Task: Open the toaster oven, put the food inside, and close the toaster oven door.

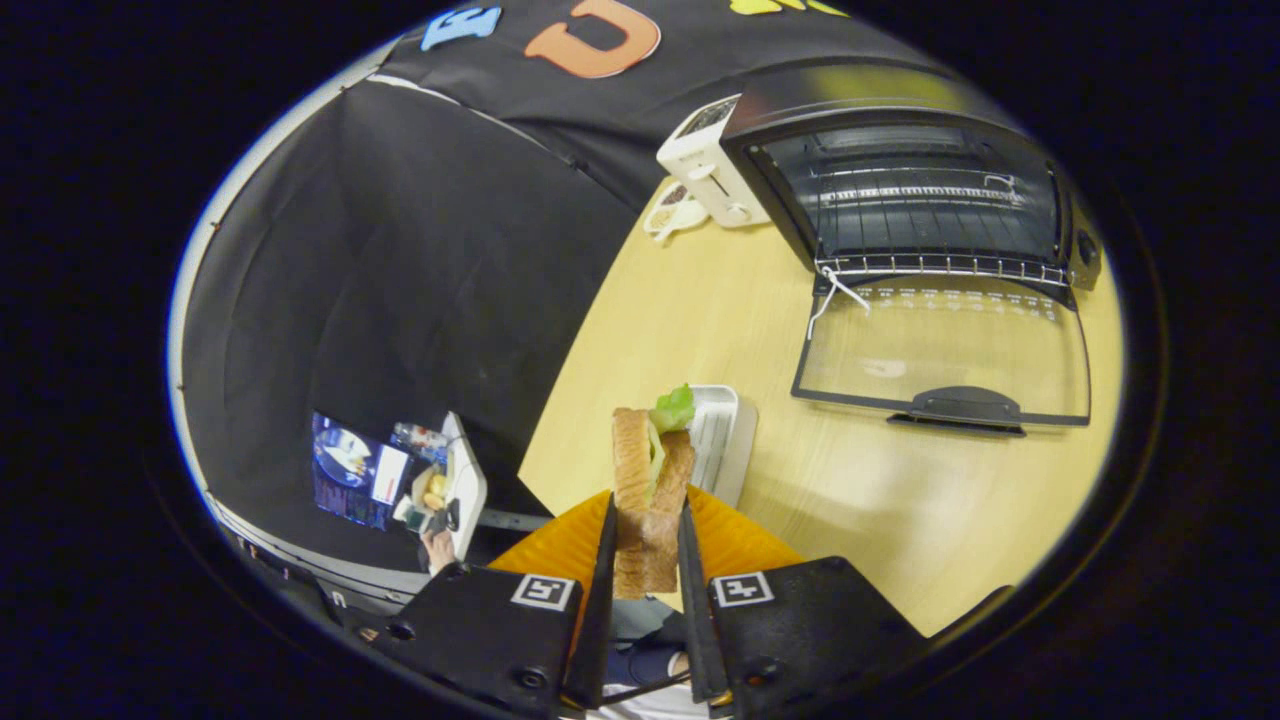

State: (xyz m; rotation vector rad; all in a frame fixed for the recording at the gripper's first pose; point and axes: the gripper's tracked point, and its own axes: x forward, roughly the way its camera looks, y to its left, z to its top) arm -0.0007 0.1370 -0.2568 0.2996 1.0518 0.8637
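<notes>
A sandwich (650,480) of two brown bread slices with green lettuce stands on edge between my fingers, and my gripper (646,545) is shut on it, held above the wooden table (700,300). Beyond it, a black toaster oven (900,180) stands at the table's far side. Its glass door (945,350) lies folded down flat on the table, handle toward me. The wire rack (930,262) inside is visible and bare.
An orange plate (730,535) lies under my fingers, a white ridged tray (718,435) just beyond it. A white pop-up toaster (705,165) and a small white dish (672,208) stand left of the oven. The table's edge drops off left.
</notes>
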